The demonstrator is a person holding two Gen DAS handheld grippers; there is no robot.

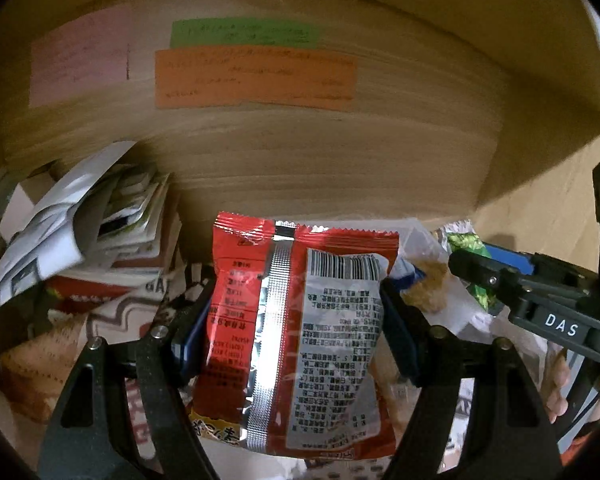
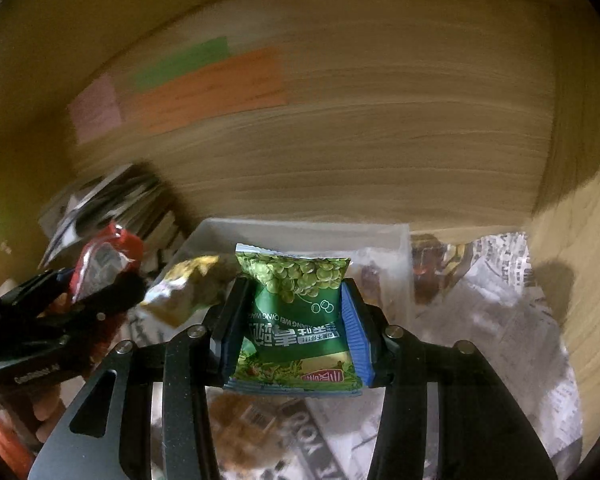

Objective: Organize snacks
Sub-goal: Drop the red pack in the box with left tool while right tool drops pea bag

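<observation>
My left gripper is shut on a red snack packet, back side up with a barcode and a silver seam, held above a heap of snacks. My right gripper is shut on a green pea snack packet, held upright above the newspaper. In the right wrist view the left gripper and the red packet show at the left. In the left wrist view the right gripper shows at the right with a bit of the green packet.
A wooden wall with pink, green and orange sticky notes stands behind. Loose papers and cartons pile at the left. A clear plastic bin and newspaper with other snack bags lie below.
</observation>
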